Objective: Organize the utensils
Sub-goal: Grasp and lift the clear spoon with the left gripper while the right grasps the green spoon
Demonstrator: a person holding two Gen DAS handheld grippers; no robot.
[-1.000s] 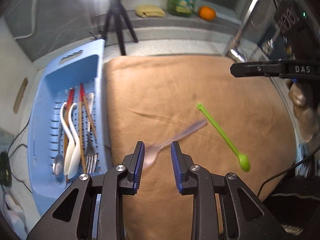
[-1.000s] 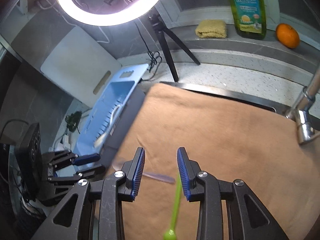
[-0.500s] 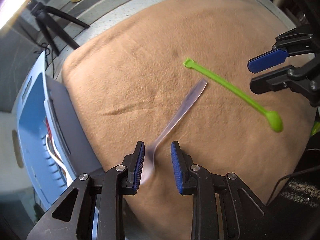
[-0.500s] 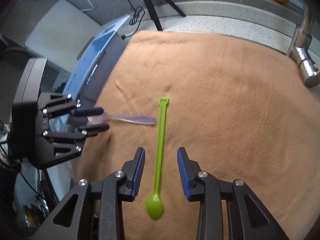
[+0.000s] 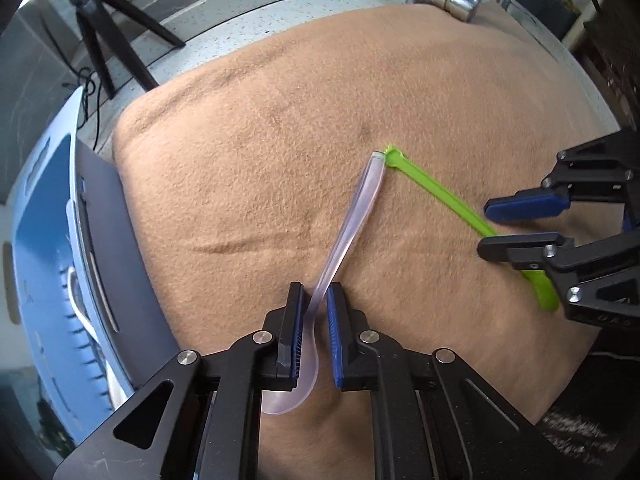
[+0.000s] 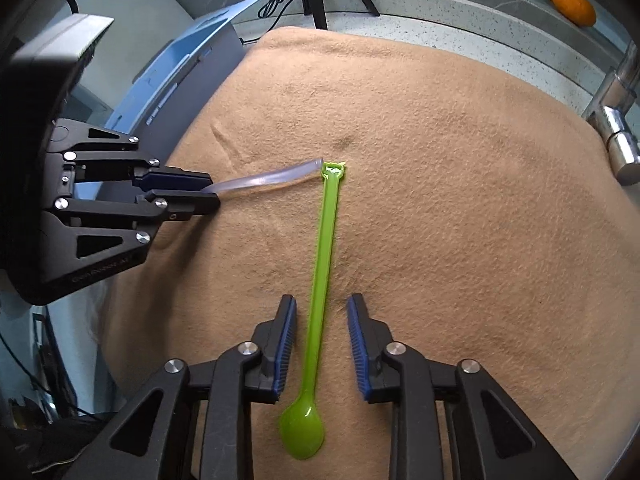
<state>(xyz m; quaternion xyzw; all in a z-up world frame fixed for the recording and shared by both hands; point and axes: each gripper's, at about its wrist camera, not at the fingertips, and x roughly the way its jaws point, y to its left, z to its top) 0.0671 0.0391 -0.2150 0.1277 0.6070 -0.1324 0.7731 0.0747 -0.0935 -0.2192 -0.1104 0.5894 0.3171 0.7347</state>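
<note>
Two spoons lie out on the cloth: one clear spoon and one long green spoon. Two sets of tongs are in play, left tongs and right tongs. One tan cloth, one blue drainer basket, one tripod, one orange, one tap.

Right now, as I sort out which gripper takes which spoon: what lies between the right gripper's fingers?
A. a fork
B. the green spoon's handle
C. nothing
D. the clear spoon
B: in the right wrist view the green spoon lies on the brown cloth with its handle between the closing jaws of the right gripper.
</note>
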